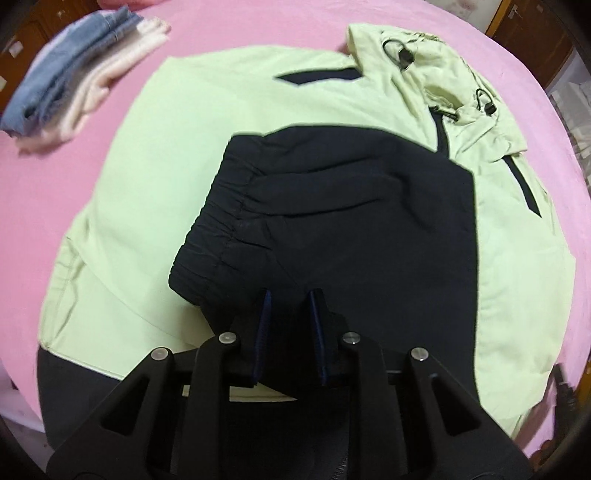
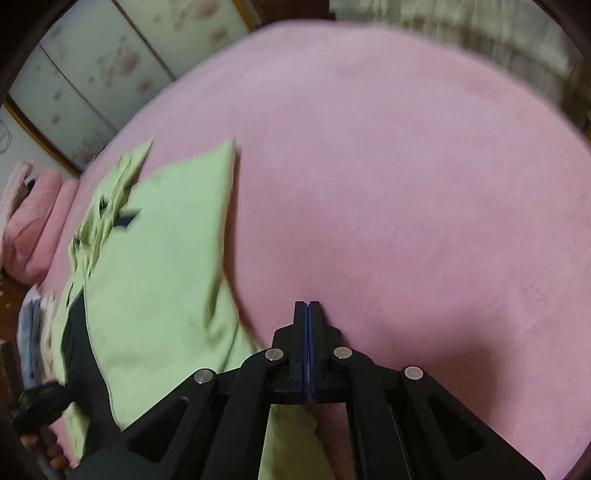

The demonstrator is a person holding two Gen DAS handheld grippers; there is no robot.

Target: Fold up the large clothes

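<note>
Jacket (image 1: 177, 192), lt green w/ navy sleeve (image 1: 332, 206) folded across, flat on pink bed (image 1: 258, 26). Left hand-held gripper (image 1: 290, 299): slightly apart over sleeve, grip unclear. Right hand-held gripper (image 2: 307, 306): closed, empty, over bed.

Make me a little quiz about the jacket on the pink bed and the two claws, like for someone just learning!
1. True or false: the right claw is pinching the green jacket.
2. What lies across the jacket's front? A) a towel B) its dark sleeve C) a pillow
3. What sits on the bed at the far left, beside the jacket?

Key:
1. False; it is shut over bare bed, holding nothing.
2. B
3. A stack of folded clothes.
</note>
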